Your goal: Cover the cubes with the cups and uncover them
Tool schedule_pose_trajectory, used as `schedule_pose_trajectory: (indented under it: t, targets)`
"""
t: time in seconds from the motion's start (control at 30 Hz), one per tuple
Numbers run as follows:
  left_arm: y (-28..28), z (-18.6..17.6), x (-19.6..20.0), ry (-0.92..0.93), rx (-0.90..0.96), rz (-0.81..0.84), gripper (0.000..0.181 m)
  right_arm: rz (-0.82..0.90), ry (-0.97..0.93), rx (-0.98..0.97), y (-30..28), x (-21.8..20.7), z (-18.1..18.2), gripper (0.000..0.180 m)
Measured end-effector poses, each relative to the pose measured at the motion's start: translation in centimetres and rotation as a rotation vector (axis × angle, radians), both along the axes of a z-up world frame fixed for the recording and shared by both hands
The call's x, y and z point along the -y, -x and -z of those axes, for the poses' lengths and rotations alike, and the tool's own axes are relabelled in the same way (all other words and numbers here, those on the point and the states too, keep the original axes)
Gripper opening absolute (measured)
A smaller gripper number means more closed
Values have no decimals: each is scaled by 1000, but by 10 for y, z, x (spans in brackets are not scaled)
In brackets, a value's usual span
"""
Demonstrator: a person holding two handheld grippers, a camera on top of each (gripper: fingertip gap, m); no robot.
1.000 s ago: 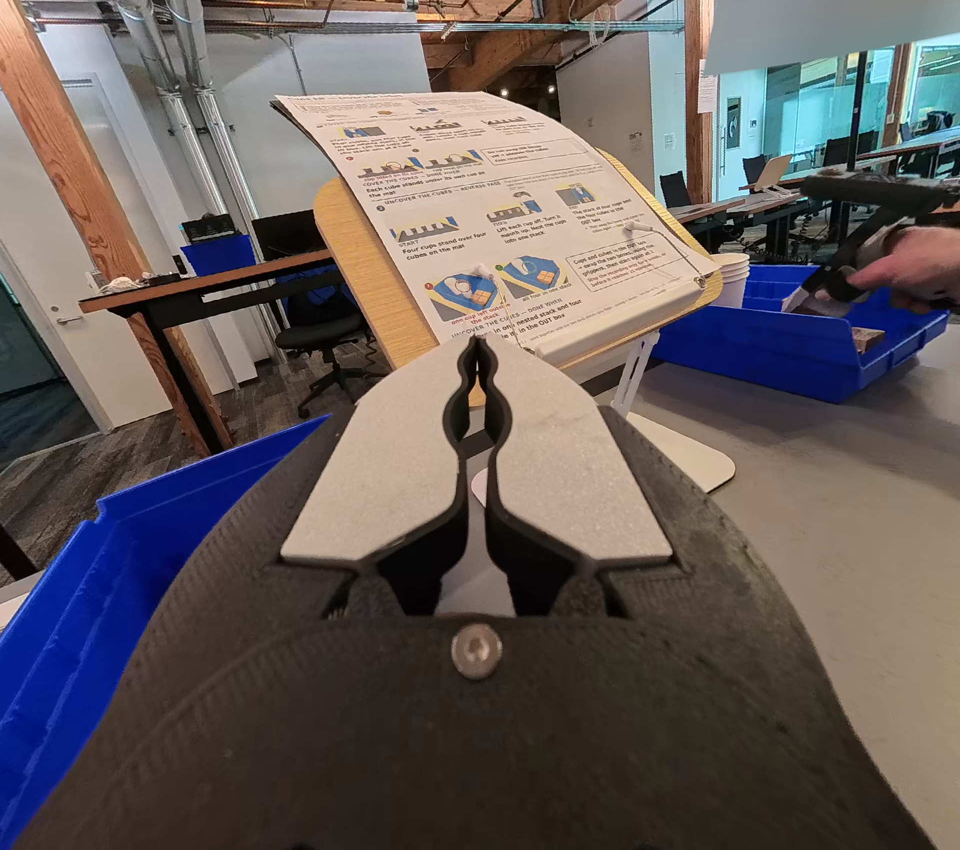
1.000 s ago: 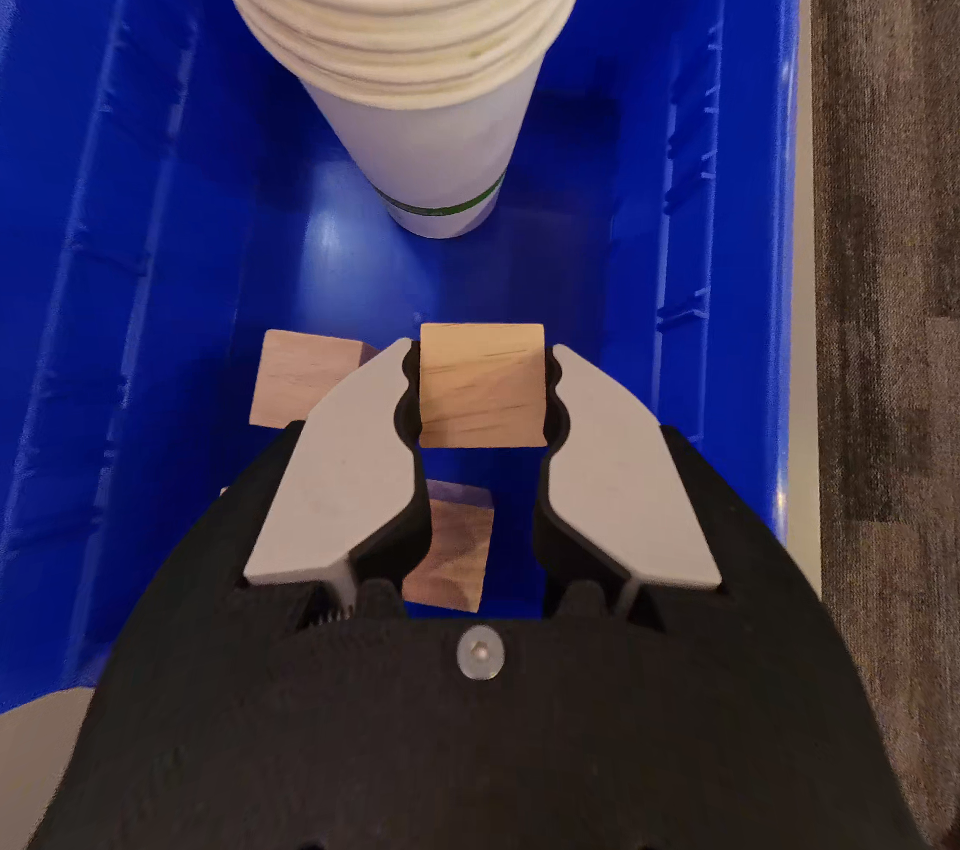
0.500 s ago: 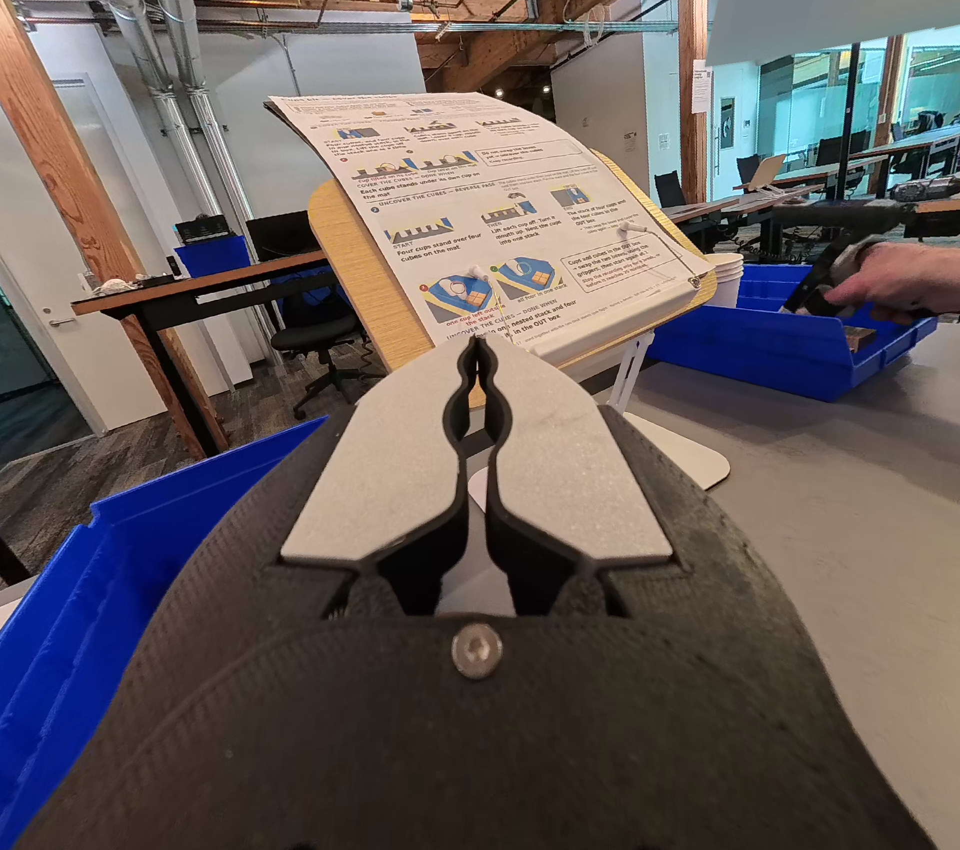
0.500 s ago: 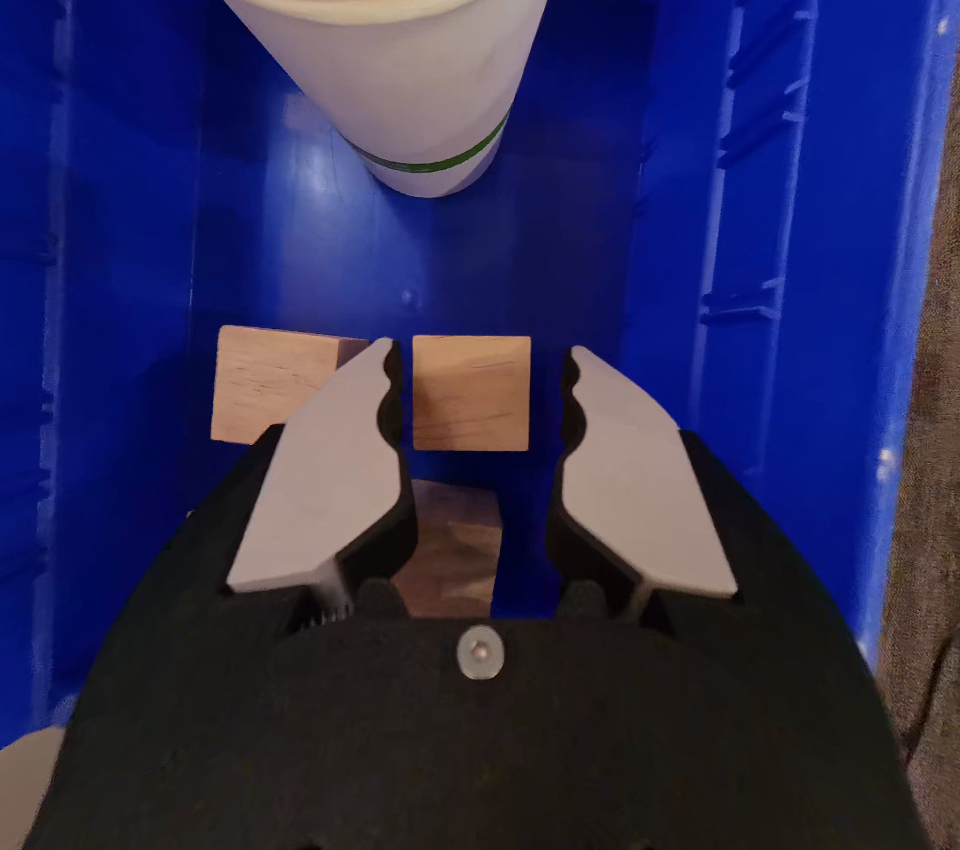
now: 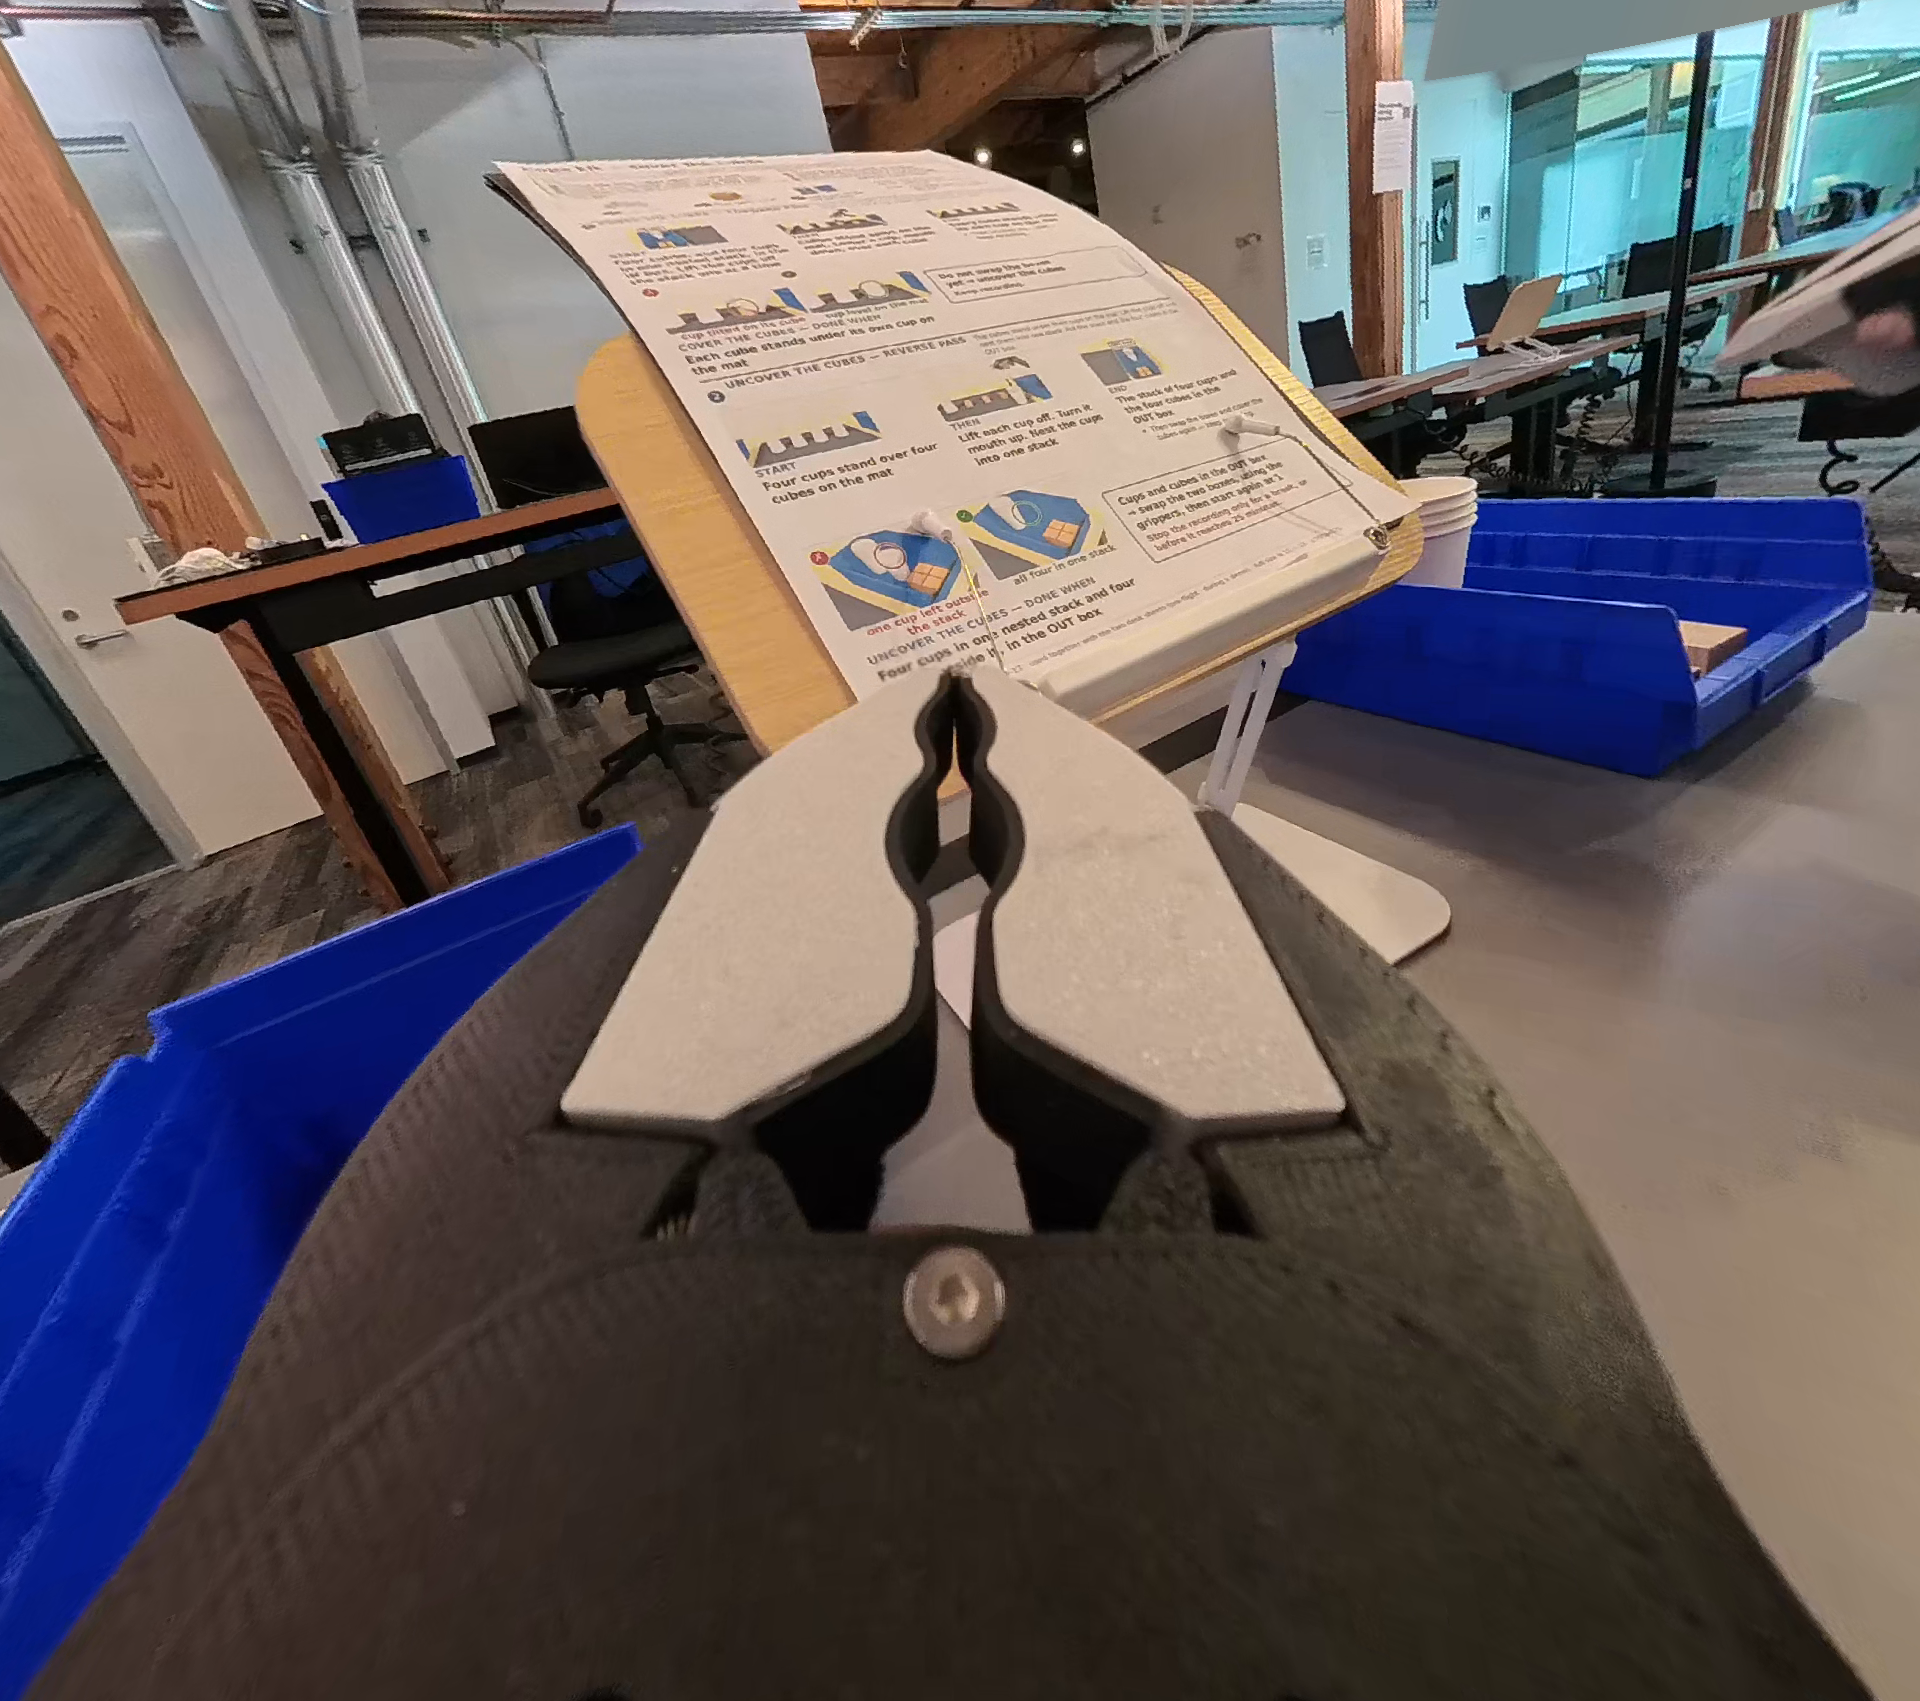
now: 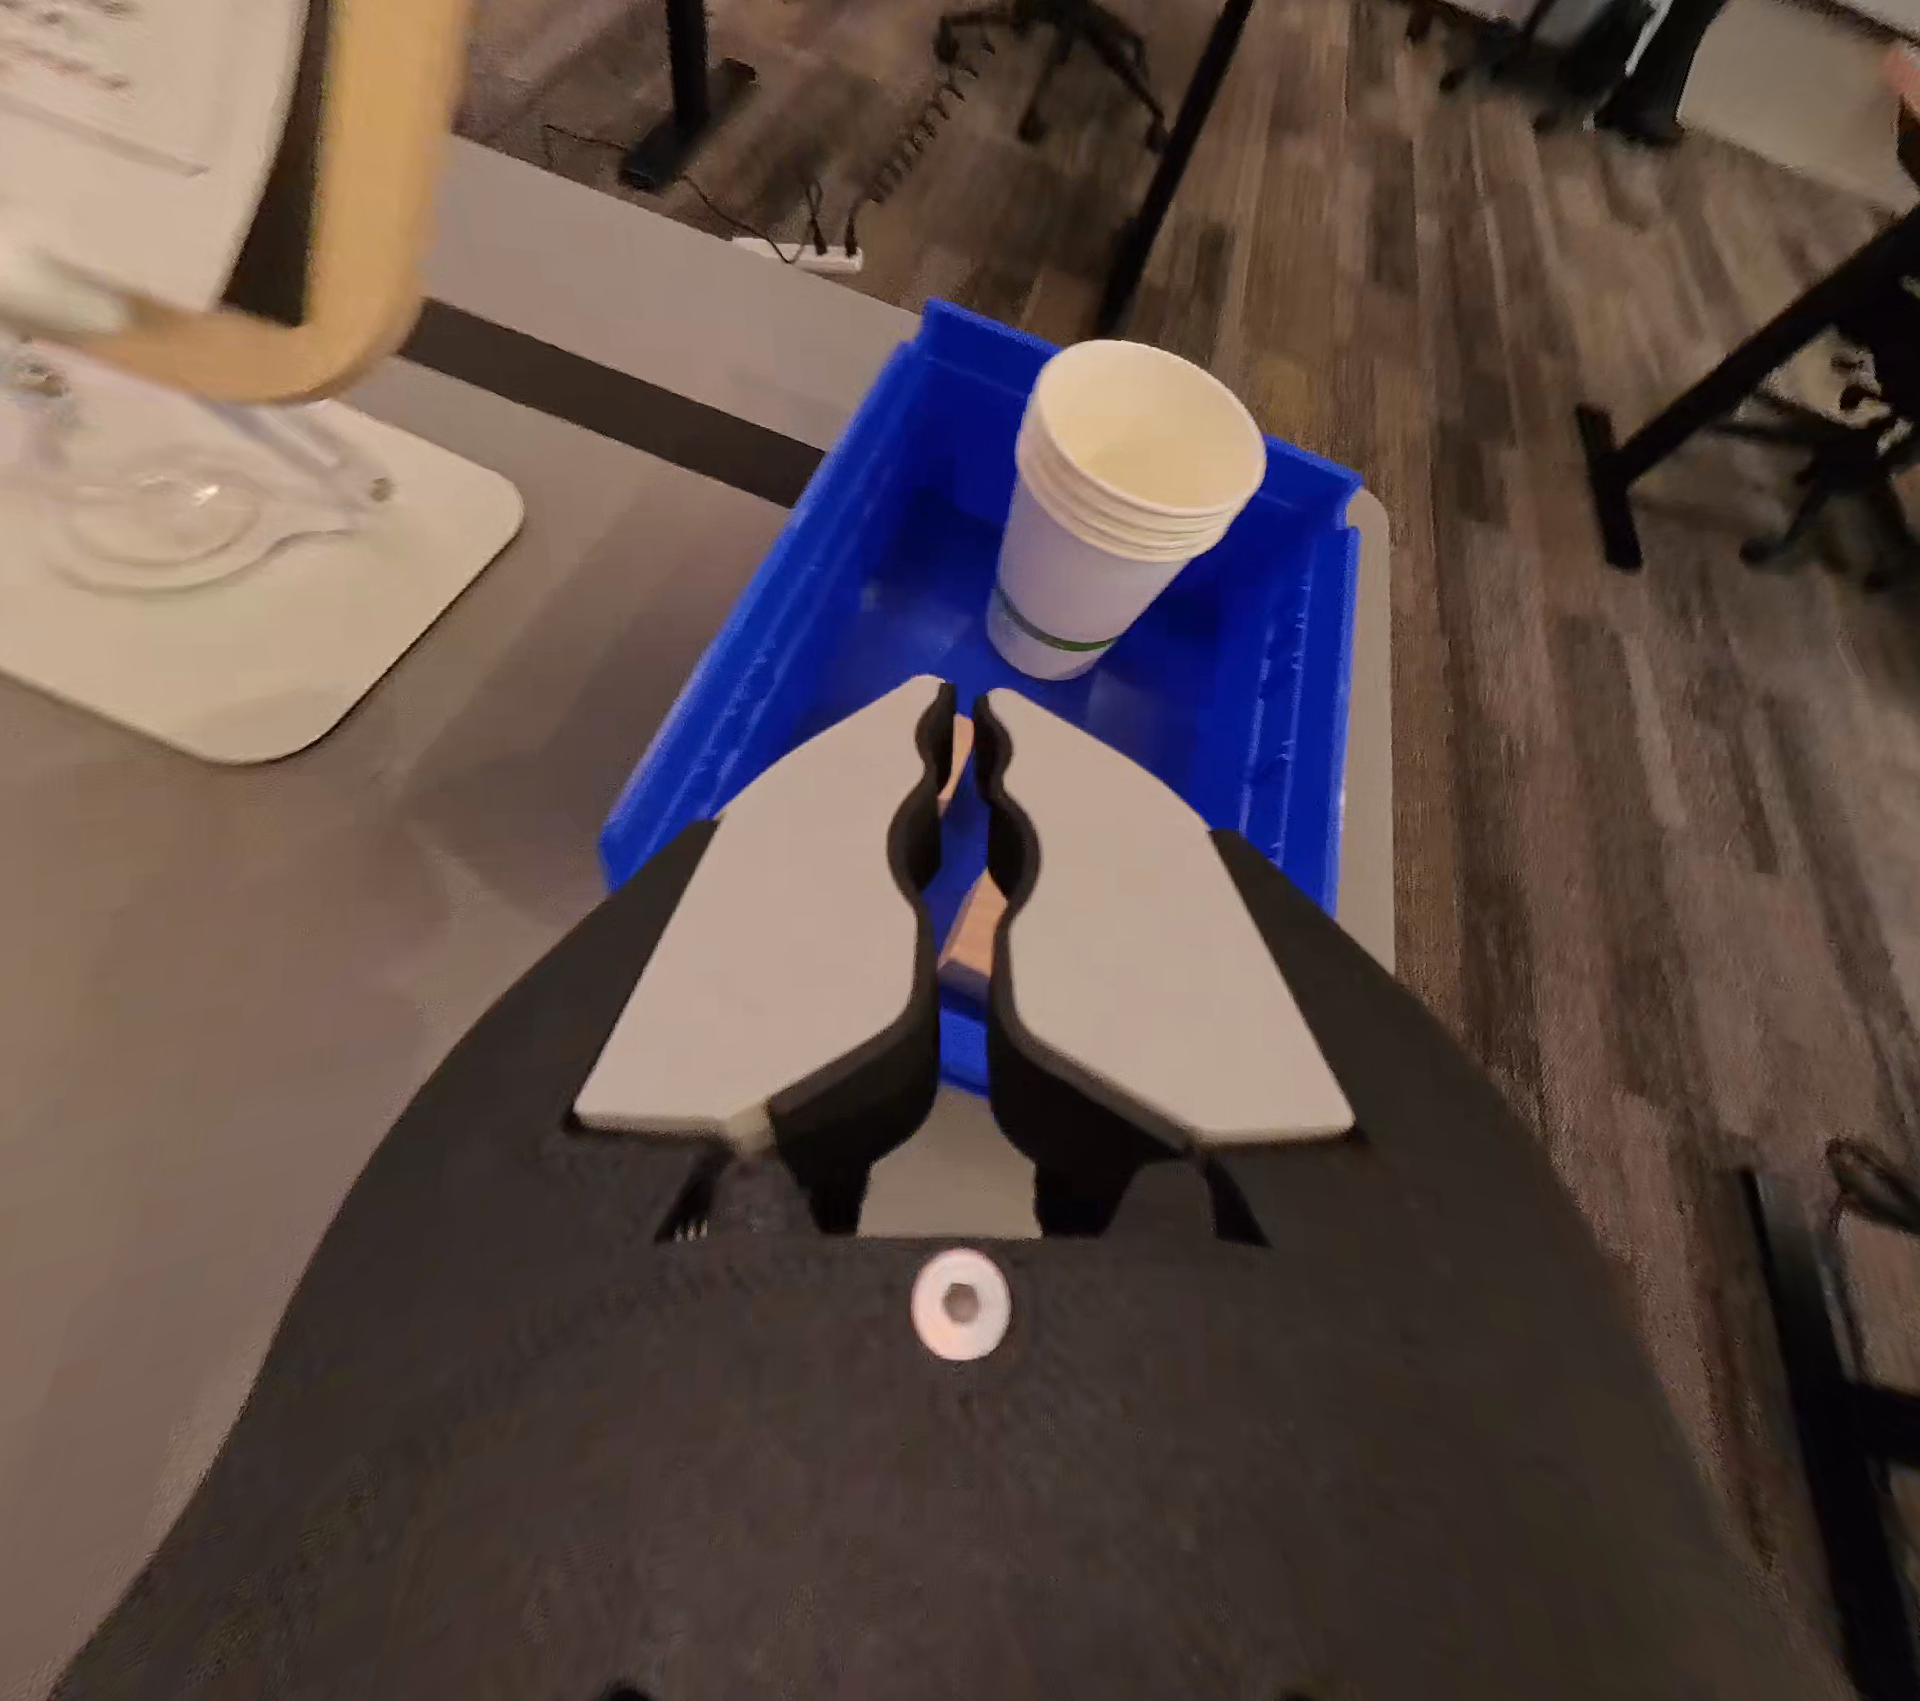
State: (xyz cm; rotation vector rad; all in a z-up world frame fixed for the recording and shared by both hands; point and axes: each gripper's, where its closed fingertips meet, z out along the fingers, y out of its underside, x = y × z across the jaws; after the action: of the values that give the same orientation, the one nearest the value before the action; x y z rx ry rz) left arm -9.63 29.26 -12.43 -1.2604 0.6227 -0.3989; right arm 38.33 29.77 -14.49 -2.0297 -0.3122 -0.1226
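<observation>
A stack of white paper cups stands mouth up at the far end of a blue bin. Wooden cubes lie on the bin floor; only slivers show through the gap between my right fingers. My right gripper is shut and empty, held high above the bin's near end. My left gripper is shut and empty, over the table next to another blue bin. In the left wrist view the far bin shows one cube, the cup rims and my blurred right gripper above.
A wooden reading stand with an instruction sheet stands mid-table on a white base. The grey table ends just right of the far bin, with wood floor, desks and office chairs beyond.
My right gripper opened and let go of a cube in the bin, then rose up and back and shut empty. My left gripper barely moved.
</observation>
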Motion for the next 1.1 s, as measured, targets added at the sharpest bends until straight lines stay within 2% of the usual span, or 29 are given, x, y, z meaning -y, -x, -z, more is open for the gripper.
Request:
schedule_pose_trajectory:
  t: [0.13, 0.3, 0.4, 0.47, 0.57, 0.7, 0.8, 0.93, 1.1]
  targets:
    - [-13, 7, -1, -7, -36, 9, 0, -110, -89, -14, 43, 31, 12, 0]
    - [-50, 28, -1, -32, -164, 23, 0, -194, -143, -40, 95, 49, 51, 0]
    - [-90, 38, 6, 19, -80, 154, 0, -259, -126, -39, 135, 53, 75, 0]
    - [-118, 52, 6, 77, -52, 182, 0, -293, -113, -15, 159, 51, 86, 0]
    - [-149, 75, 4, 87, -184, 102, 0, -320, -133, -5, 187, 42, 91, 0]
    - [-168, 95, -3, 195, -144, 66, 0, -322, -146, -3, 209, 18, 105, 0]
    - [-168, 122, -16, 264, -228, 0, 0, -299, -128, -55, 215, 1, 123, 0]
    - [-154, 139, -34, 367, -223, -70, 0, -268, -119, -68, 218, -13, 134, 2]
    - [-138, 149, -51, 439, -191, -193, 25, -230, -104, -57, 213, -25, 141, 15]
